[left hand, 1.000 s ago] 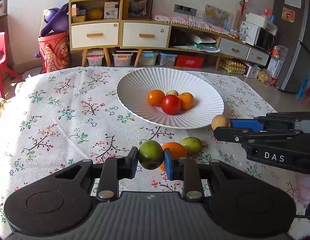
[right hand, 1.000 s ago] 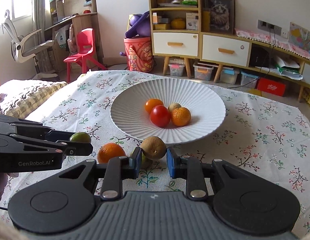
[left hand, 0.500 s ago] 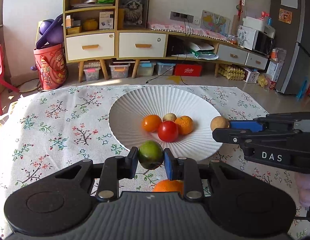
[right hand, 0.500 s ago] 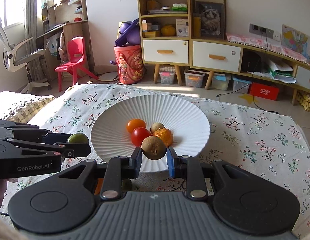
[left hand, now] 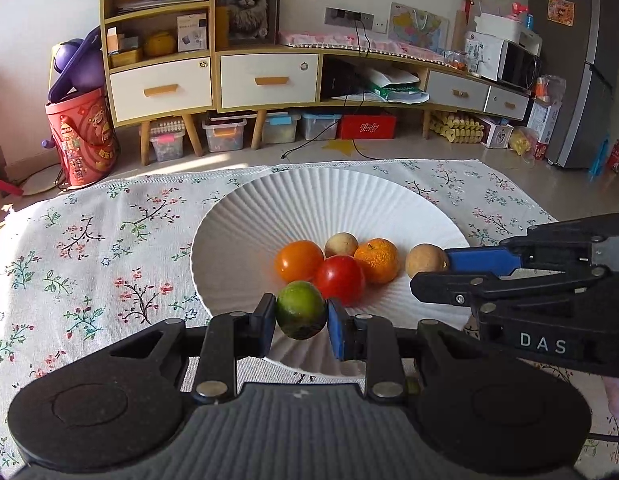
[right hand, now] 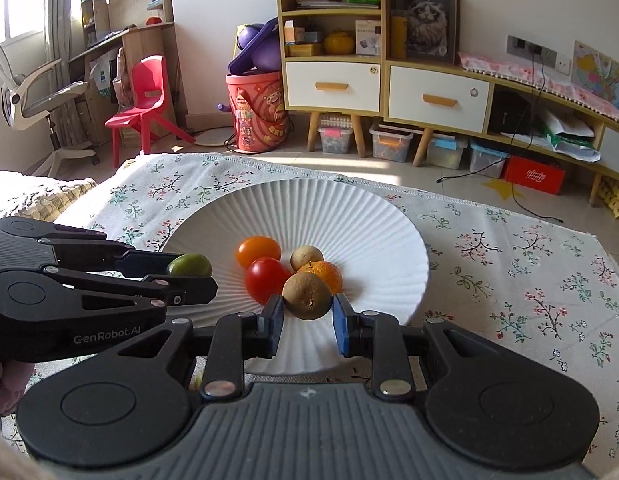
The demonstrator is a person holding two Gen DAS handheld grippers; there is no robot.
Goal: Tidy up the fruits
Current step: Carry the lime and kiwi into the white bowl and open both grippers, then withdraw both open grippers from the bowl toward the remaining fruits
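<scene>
My left gripper (left hand: 301, 322) is shut on a green lime (left hand: 300, 309) and holds it over the near part of the white ribbed plate (left hand: 329, 196). My right gripper (right hand: 308, 318) is shut on a brown round fruit (right hand: 307, 295) over the same plate (right hand: 349, 216), to the right of the left gripper. In the plate lie an orange tomato (left hand: 298, 260), a red tomato (left hand: 340, 278), a mandarin (left hand: 376, 259) and a small tan fruit (left hand: 340, 244). The right gripper with its brown fruit (left hand: 425, 261) also shows in the left wrist view. The lime (right hand: 188, 265) also shows in the right wrist view.
The plate sits on a floral tablecloth (left hand: 89, 248). Beyond the table's far edge are a shelf cabinet (left hand: 213, 60), a red bucket (left hand: 83, 136) and a red chair (right hand: 143, 100). The cloth left and right of the plate is bare.
Both grippers have moved forward from the near cloth to over the plate, each carrying its fruit. The orange and the other lime on the cloth have dropped out of view.
</scene>
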